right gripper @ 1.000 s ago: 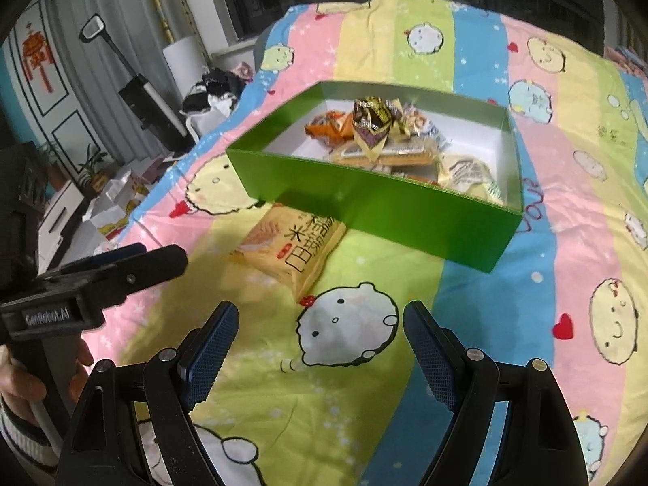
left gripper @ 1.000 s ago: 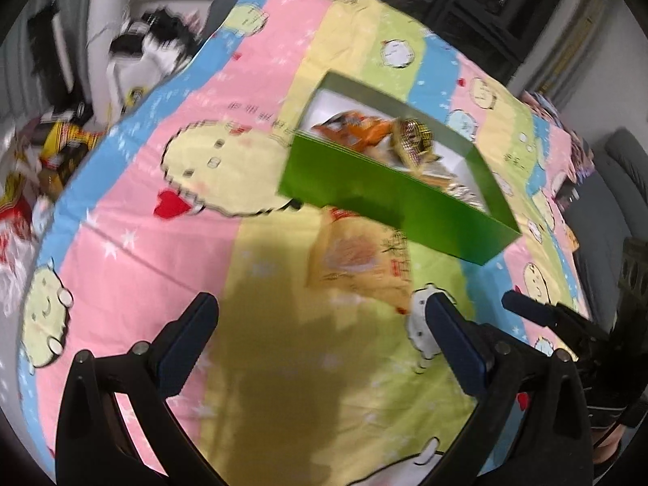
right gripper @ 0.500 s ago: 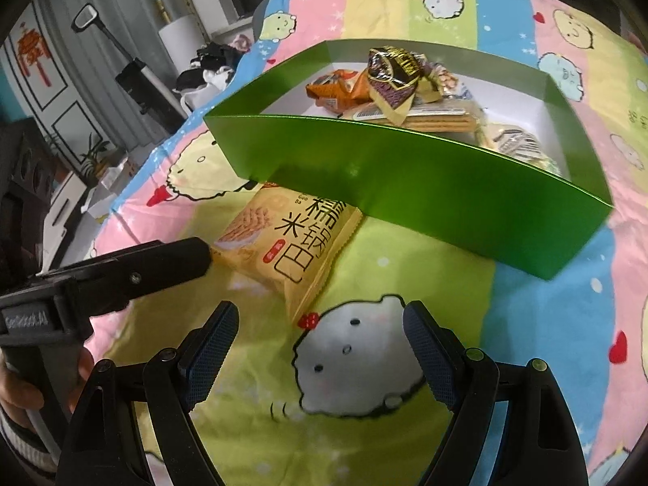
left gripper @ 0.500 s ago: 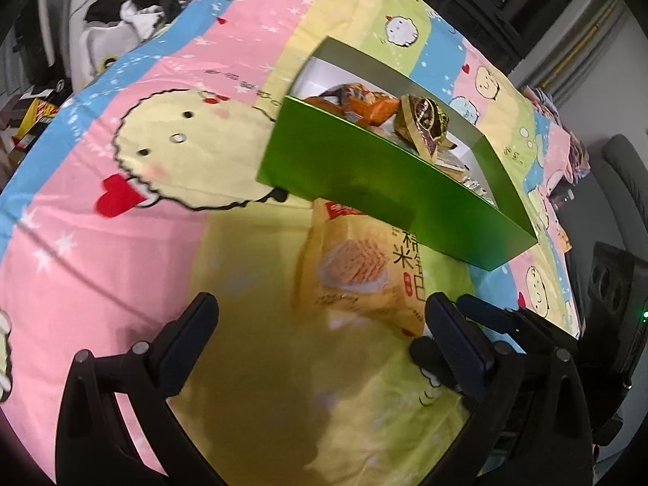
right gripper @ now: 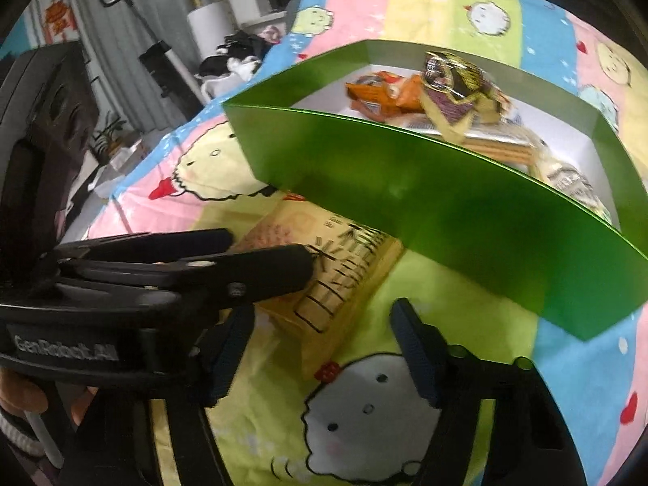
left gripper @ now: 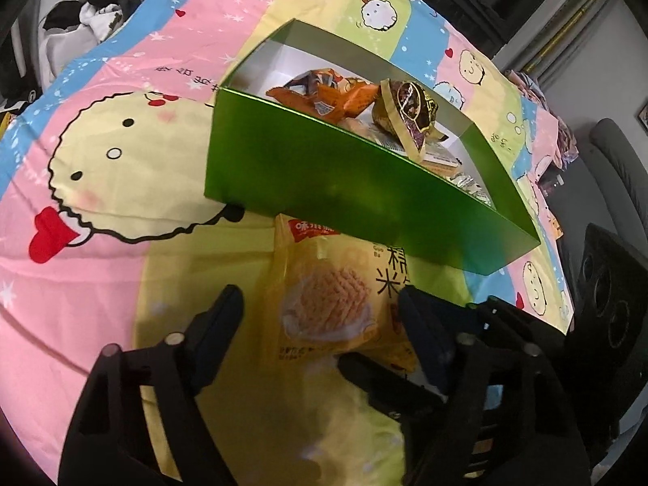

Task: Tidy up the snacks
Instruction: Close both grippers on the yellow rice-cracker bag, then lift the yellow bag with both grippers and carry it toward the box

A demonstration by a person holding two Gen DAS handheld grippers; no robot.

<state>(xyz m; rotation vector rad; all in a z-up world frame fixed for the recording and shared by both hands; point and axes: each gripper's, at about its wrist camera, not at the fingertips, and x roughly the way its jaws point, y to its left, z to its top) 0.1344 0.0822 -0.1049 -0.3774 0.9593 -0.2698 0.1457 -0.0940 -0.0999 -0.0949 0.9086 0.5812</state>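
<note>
A yellow snack packet [left gripper: 324, 308] lies on the cartoon-print sheet against the near wall of a green box [left gripper: 344, 186]. Several wrapped snacks [left gripper: 405, 105] fill the box. My left gripper [left gripper: 320, 312] straddles the packet, jaws closing; its left pad stands just clear of the packet's edge. A finger [left gripper: 364, 376] of my right gripper reaches in from the right. In the right wrist view, the packet [right gripper: 344, 279] has its near corner between the closing jaws of my right gripper [right gripper: 322, 344], untouched. The left gripper [right gripper: 269, 249] lies across it, below the box [right gripper: 445, 218].
The sheet [left gripper: 121, 154] covers the whole surface. A heap of dark and white clothes [left gripper: 97, 16] lies past its far left corner. A grey chair [left gripper: 615, 170] stands to the right. A person's hand [right gripper: 24, 401] holds the left gripper's handle.
Both grippers have come forward and down onto the yellow packet, and both pairs of jaws have narrowed. The packet now sits between them; the box looms larger.
</note>
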